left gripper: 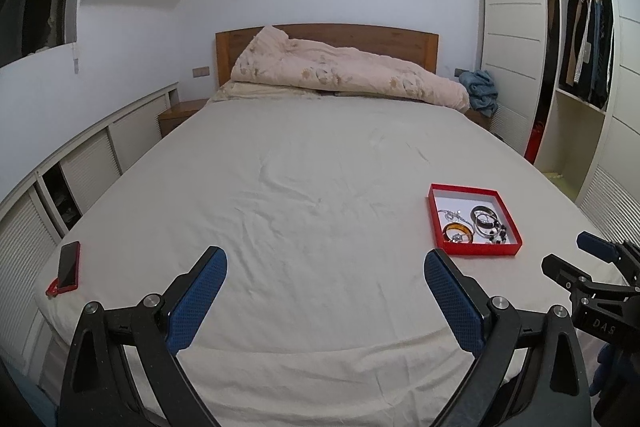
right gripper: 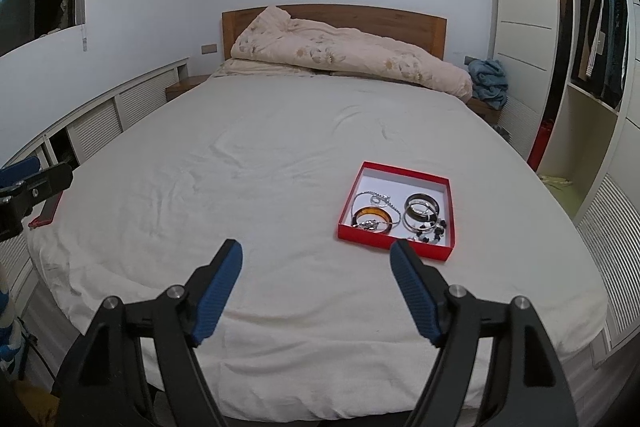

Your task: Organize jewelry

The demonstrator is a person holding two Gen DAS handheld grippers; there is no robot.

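Observation:
A shallow red box [right gripper: 400,247] with a white inside lies on the bed sheet, right of centre; it also shows in the left wrist view [left gripper: 436,219]. In it lie an amber bangle [right gripper: 372,217], a dark bangle [right gripper: 421,205], silver bangles, a silver chain [right gripper: 378,199] and dark beads [right gripper: 436,233]. My right gripper [right gripper: 318,255] is open and empty, above the bed's near edge, its right finger just in front of the box. My left gripper [left gripper: 326,267] is open and empty, left of the box.
A red phone [left gripper: 69,265] lies at the bed's left edge. A folded quilt [left gripper: 340,67] rests against the wooden headboard. An open wardrobe [left gripper: 580,47] stands on the right, low slatted cabinets [left gripper: 80,163] on the left. A blue cloth [left gripper: 482,91] sits on the nightstand.

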